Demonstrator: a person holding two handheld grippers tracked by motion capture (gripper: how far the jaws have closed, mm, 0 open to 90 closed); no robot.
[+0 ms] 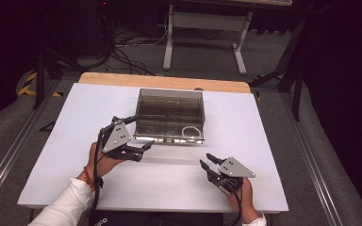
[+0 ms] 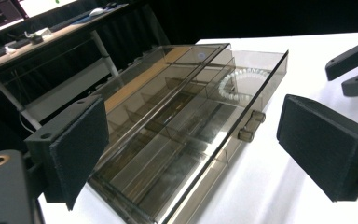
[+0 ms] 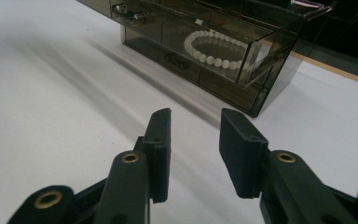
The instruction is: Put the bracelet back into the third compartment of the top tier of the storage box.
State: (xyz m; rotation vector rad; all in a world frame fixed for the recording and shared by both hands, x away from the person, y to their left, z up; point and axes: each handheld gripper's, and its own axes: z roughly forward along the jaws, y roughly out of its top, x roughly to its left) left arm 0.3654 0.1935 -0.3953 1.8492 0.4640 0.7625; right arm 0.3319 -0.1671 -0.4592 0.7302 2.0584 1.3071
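Smoked-acrylic drawer organiser (image 1: 169,114) sits near the middle of the white surface (image 1: 61,141), toward its far edge, with its top drawer (image 2: 200,140) pulled partly out toward you and a white bead bracelet (image 3: 214,49) lying in the right-hand end of that drawer. Whichever way the drawer is going, work it through the two small metal knobs (image 2: 251,125) on its front and keep the force straight along the drawer's travel; the case looks light, so a skewed push or pull will likely slide the whole box across the surface instead of moving the drawer.

Your left tongs (image 1: 141,149) are spread wide and hold nothing. They hover just in front of the organiser's near-left corner, with the jaws pointing right and the grey plate tilted up. In the left gripper view the drawer front lies between the two pads (image 2: 81,149). If you mean to brace the case, bring them down on the lid or side wall, not on the drawer itself.

Your right tongs (image 1: 210,162) are parted a moderate way and also hold nothing. They sit low over the bare surface, well short of the organiser and to the right, angled up-left toward the bracelet end. Your hand (image 1: 245,200) sits close to the near edge. Line the jaws up with the knobs before closing in.
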